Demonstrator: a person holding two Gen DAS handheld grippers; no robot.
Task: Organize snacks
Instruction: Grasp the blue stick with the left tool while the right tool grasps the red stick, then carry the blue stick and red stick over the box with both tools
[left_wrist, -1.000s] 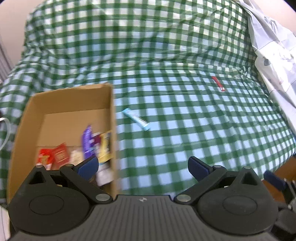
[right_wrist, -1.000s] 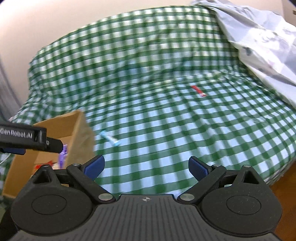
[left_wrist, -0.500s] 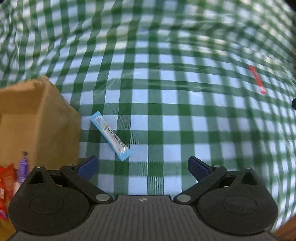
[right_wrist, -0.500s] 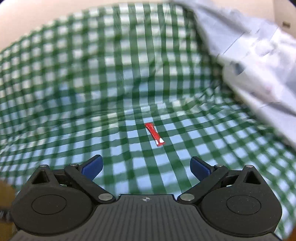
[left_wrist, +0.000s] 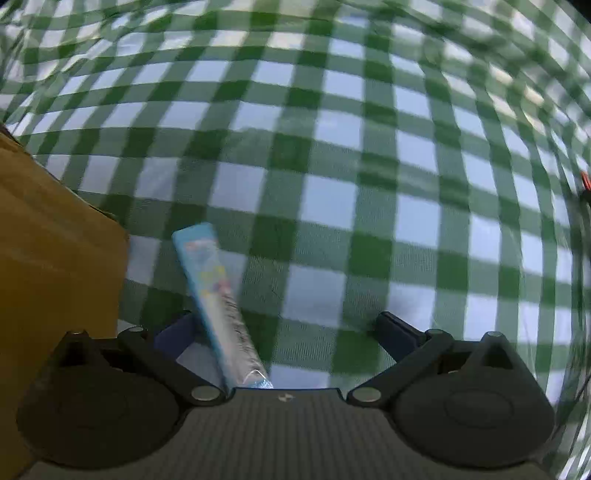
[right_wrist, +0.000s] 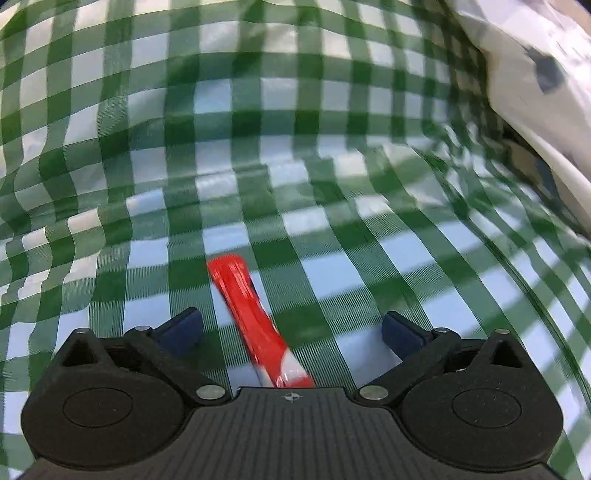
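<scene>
Tongs on both sides are gaping wide: the left gripper is straddling a blue snack stick beside the cardboard box, seemingly lining up a pinch. The right gripper is bracketing a red snack stick on the checked cloth, gripping nothing yet.

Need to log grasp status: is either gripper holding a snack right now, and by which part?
Nothing is held. The left gripper is open around the blue snack stick, the right gripper open around the red snack stick; both sticks lie on the checked cloth.
</scene>
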